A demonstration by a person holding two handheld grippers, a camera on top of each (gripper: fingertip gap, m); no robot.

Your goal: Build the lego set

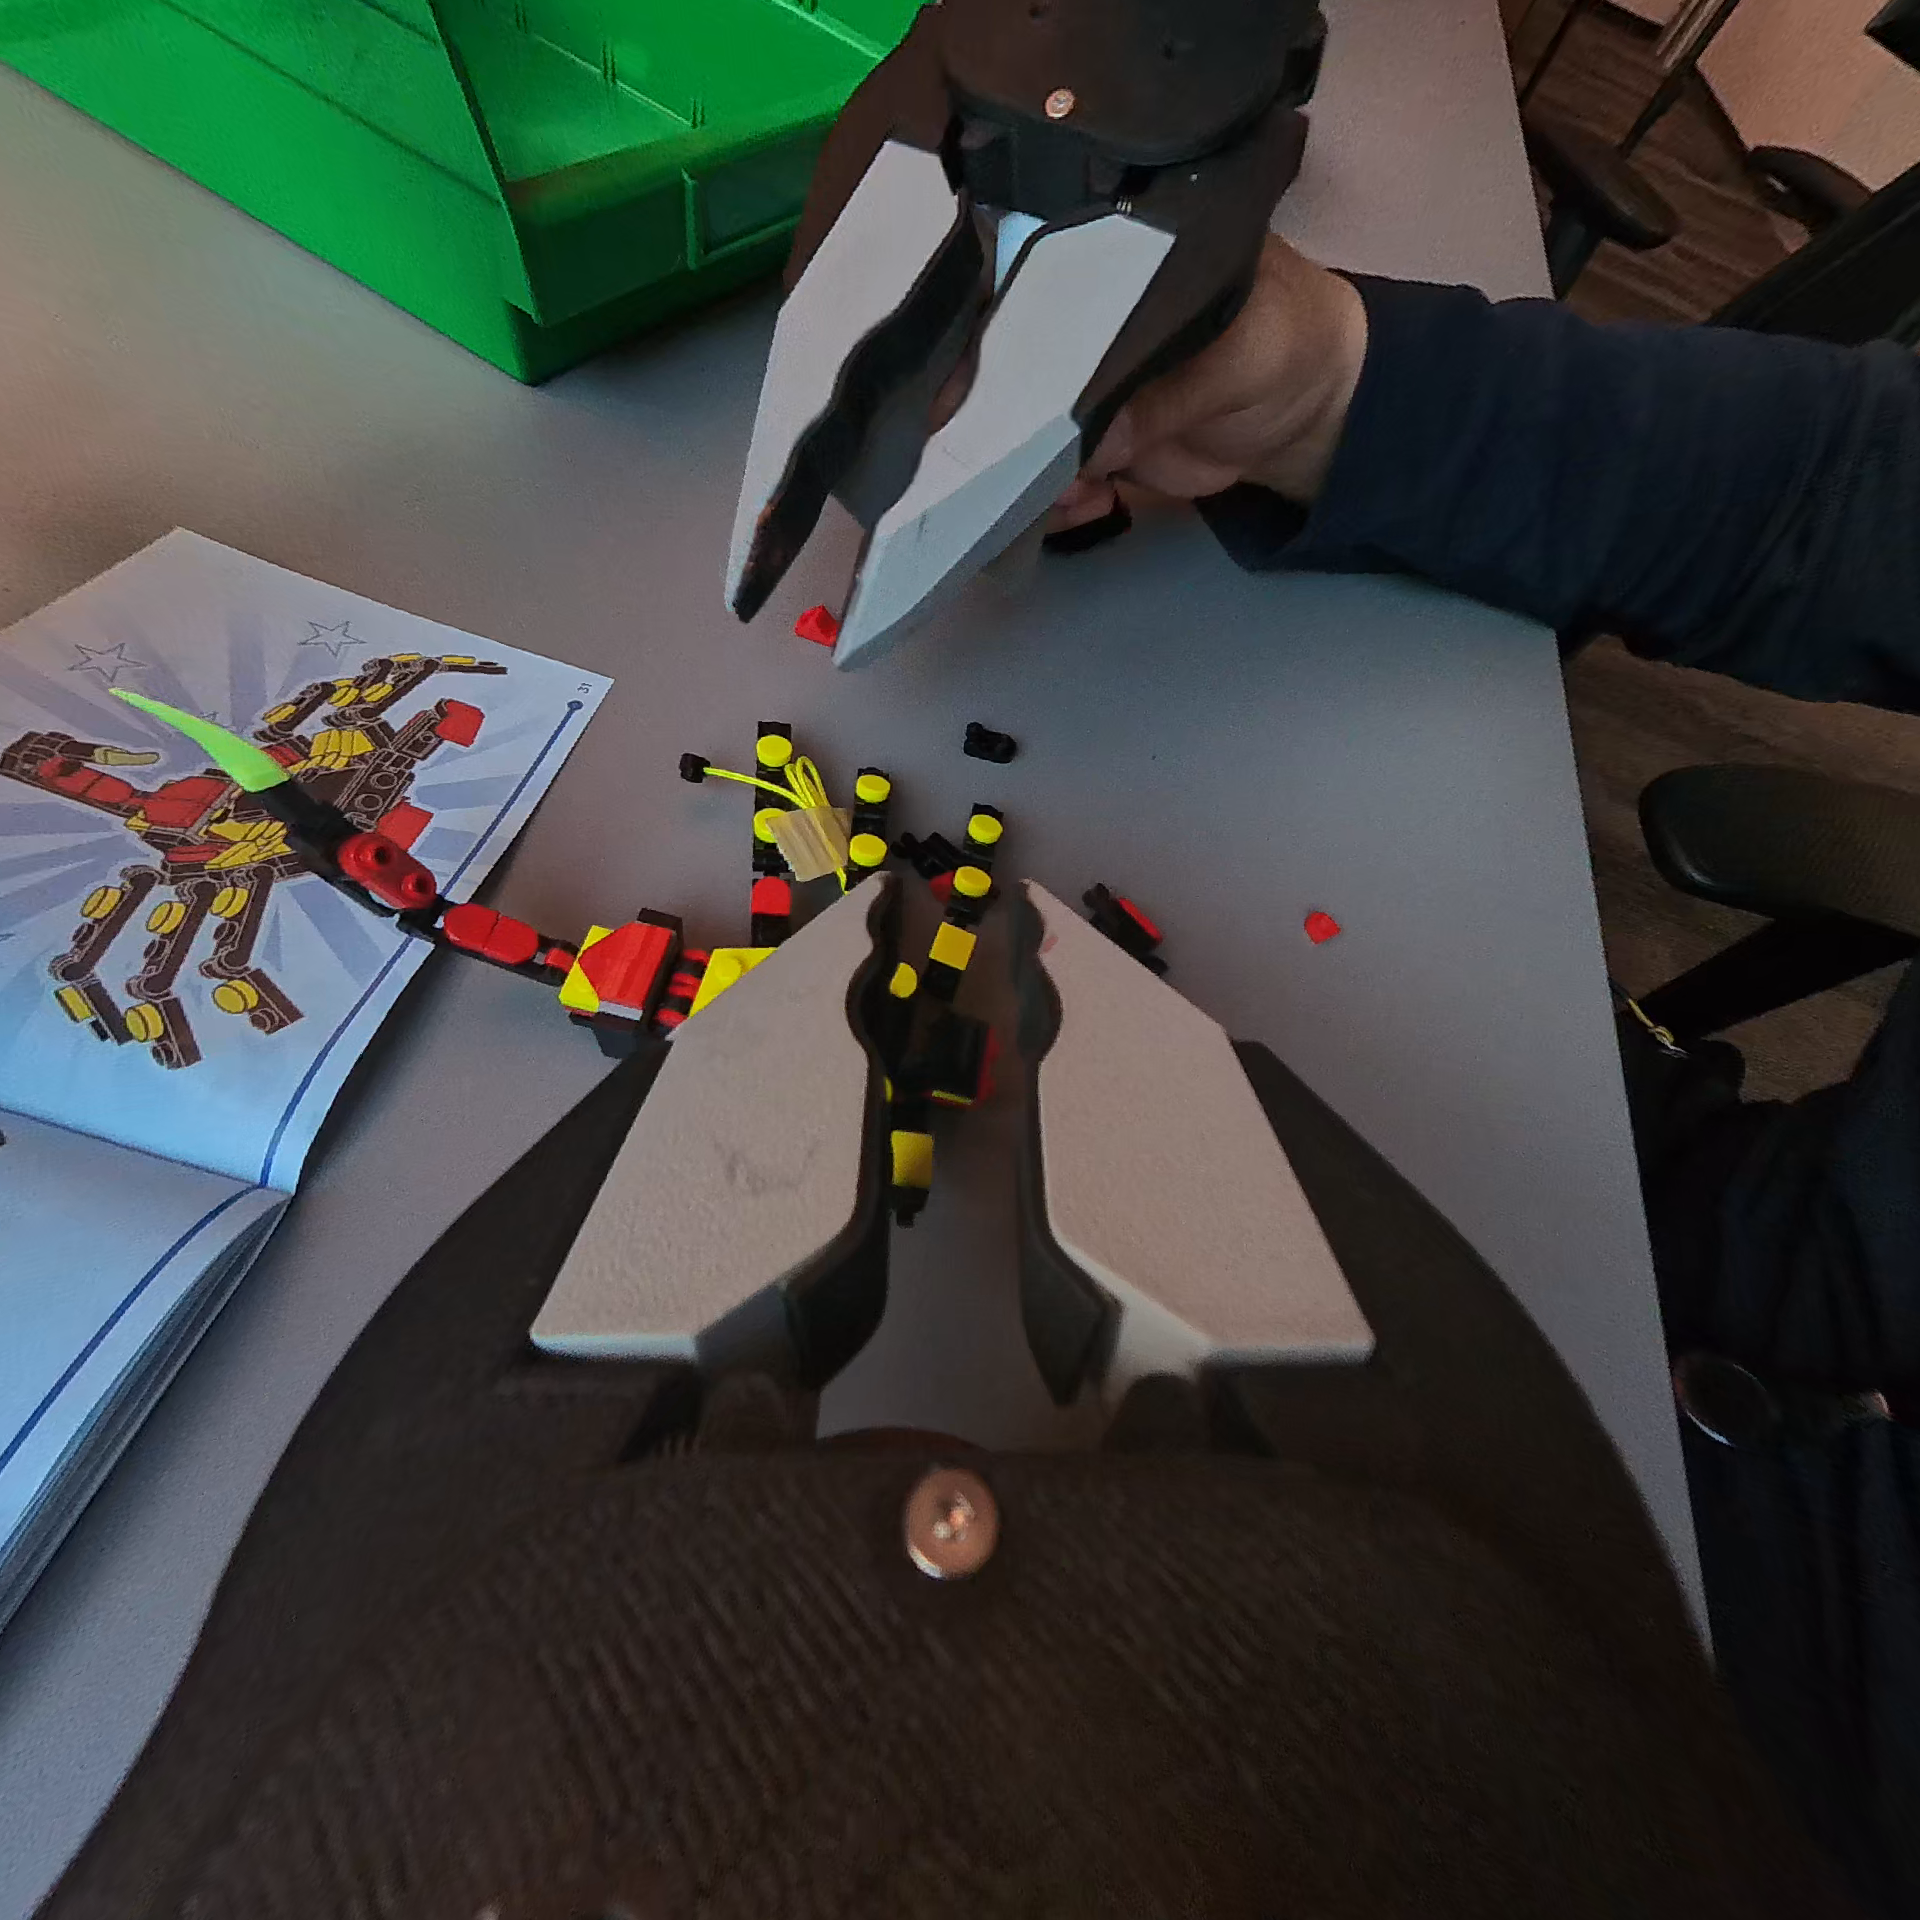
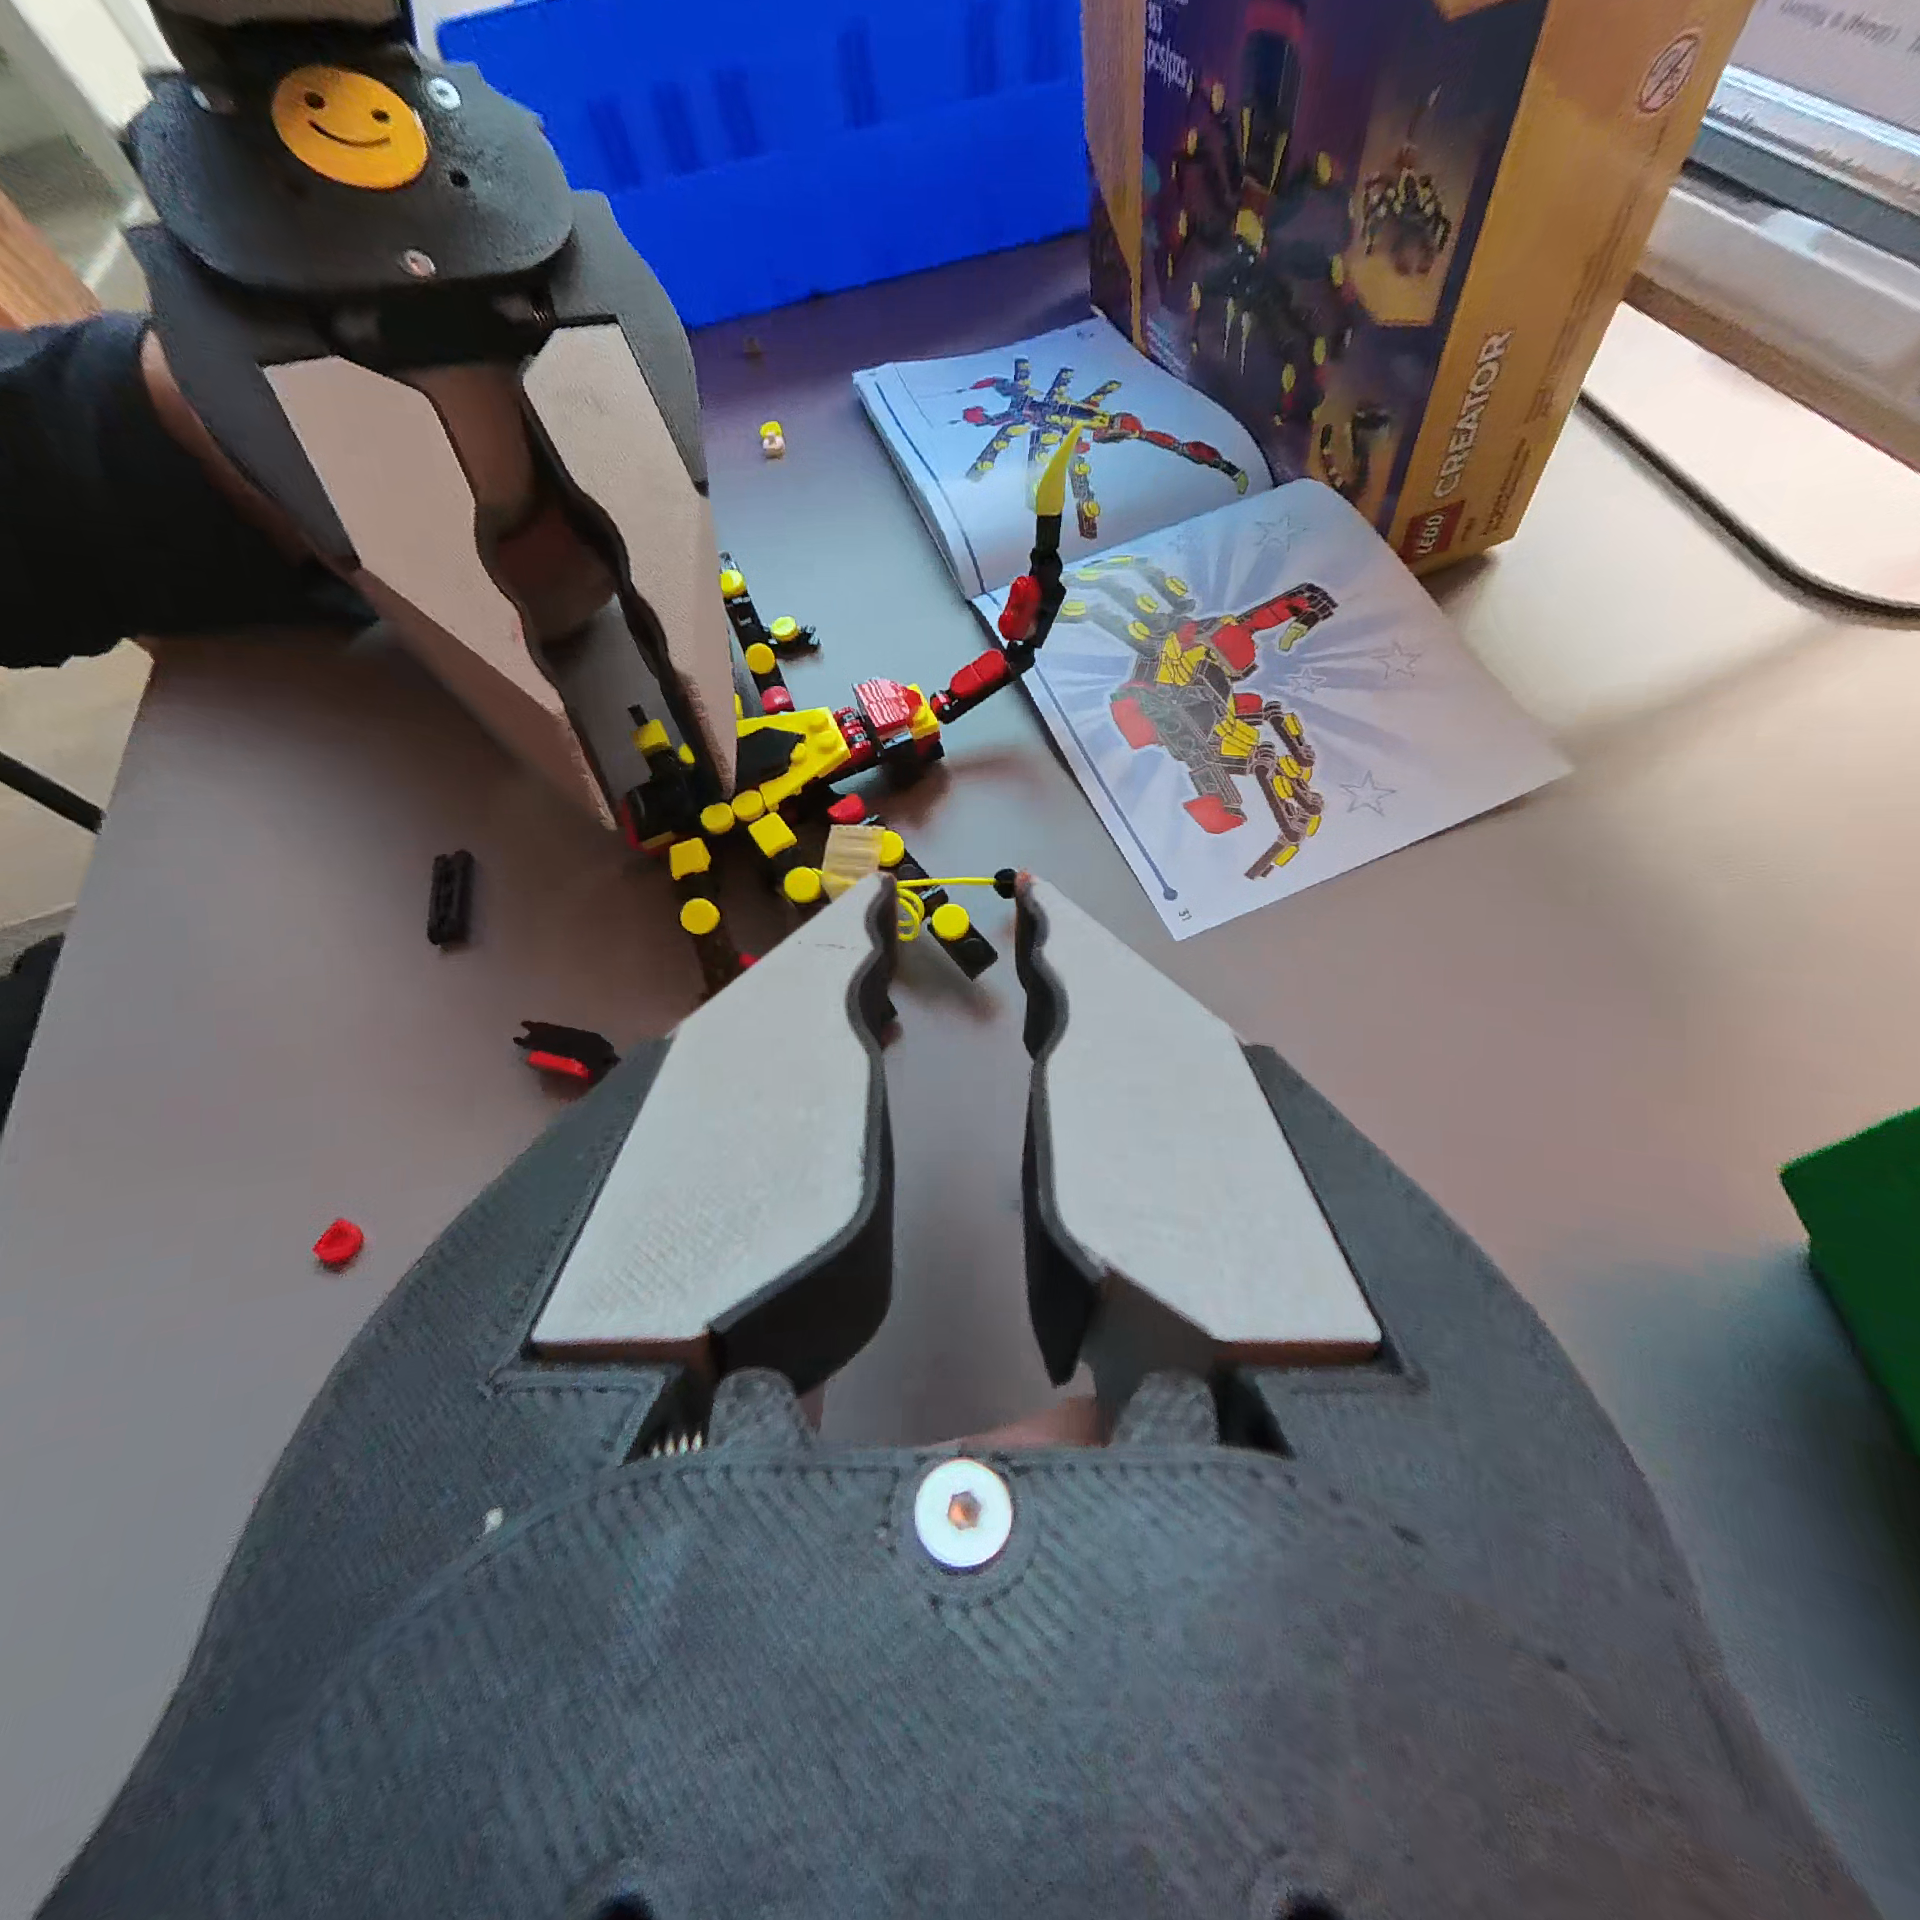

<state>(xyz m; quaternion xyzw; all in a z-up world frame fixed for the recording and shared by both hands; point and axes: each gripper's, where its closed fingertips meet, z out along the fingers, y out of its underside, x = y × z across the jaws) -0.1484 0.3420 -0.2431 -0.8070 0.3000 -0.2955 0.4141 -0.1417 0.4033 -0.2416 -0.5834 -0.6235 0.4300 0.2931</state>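
A half-built red, yellow and black scorpion model (image 1: 623,966) lies on the grey table, its tail with a lime stinger resting on the open booklet. It also shows in the right wrist view (image 2: 810,738). My left gripper (image 1: 956,885) is closed around the model's black and yellow front part; from the right wrist view (image 2: 670,795) its tips straddle that part. My right gripper (image 2: 953,883) is open and empty, tips low over the table. In the left wrist view (image 1: 800,623) a small red piece (image 1: 816,623) lies between its tips. A yellow string (image 2: 935,883) lies just ahead.
The instruction booklet (image 1: 260,831) lies open at left, by a green bin (image 1: 520,156). A blue bin (image 2: 779,135) and the set's box (image 2: 1403,260) stand behind. Loose pieces: black (image 1: 987,743), red (image 1: 1320,927), red (image 2: 338,1242), black (image 2: 450,896). The table edge runs along the right. One gripper's finger ends stand about 7 cm off the other's.
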